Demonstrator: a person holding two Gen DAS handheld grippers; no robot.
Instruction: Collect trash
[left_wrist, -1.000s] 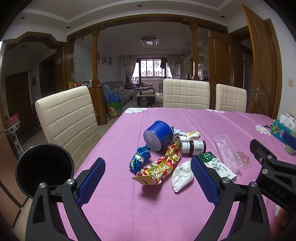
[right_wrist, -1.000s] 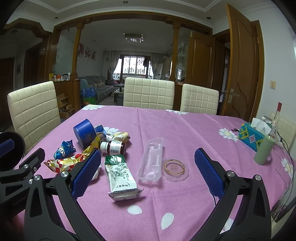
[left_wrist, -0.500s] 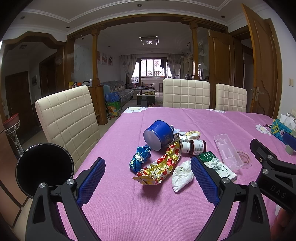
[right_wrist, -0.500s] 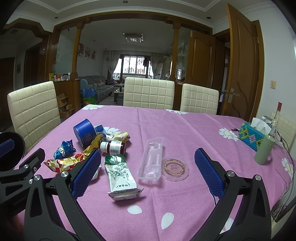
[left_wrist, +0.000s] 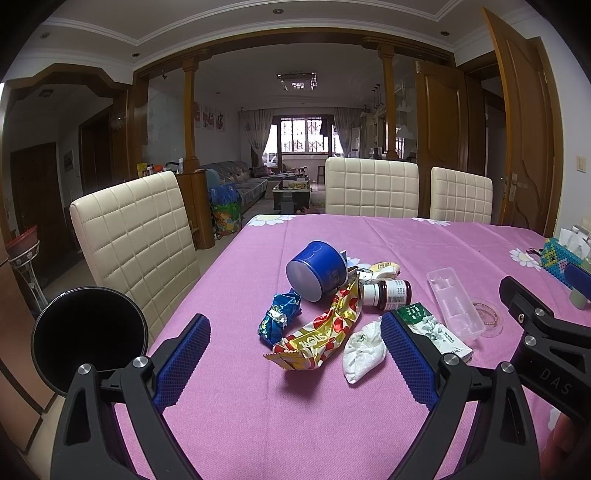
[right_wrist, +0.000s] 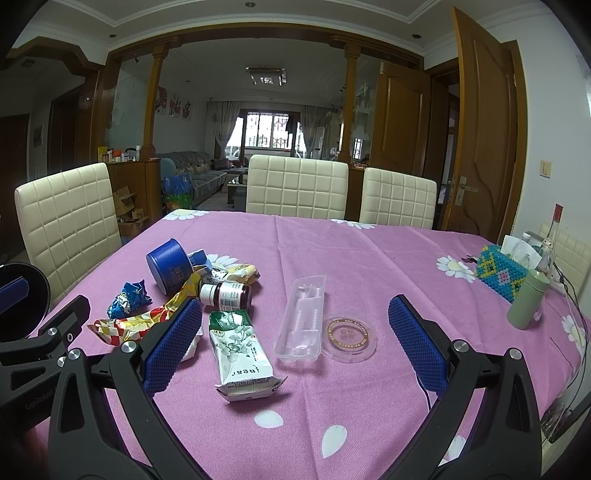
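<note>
Trash lies in a heap on the purple tablecloth (left_wrist: 258, 417): a blue tub on its side (left_wrist: 317, 269), a blue foil wrapper (left_wrist: 279, 321), a red-and-gold wrapper (left_wrist: 321, 332), a crumpled white tissue (left_wrist: 364, 345), a small brown bottle (left_wrist: 386, 293), a green-and-white packet (right_wrist: 238, 349), a clear plastic tray (right_wrist: 301, 319) and a round clear lid (right_wrist: 349, 336). My left gripper (left_wrist: 293, 363) hovers open just short of the red-and-gold wrapper and tissue. My right gripper (right_wrist: 295, 347) is open, low over the packet and tray. Neither holds anything.
Cream padded chairs (left_wrist: 136, 236) (right_wrist: 297, 192) stand at the left side and far edge. A beaded tissue box (right_wrist: 500, 271) and a green cylinder (right_wrist: 526, 299) sit at the right edge with a cable. A black round bin (left_wrist: 86, 336) is beside the table's left edge.
</note>
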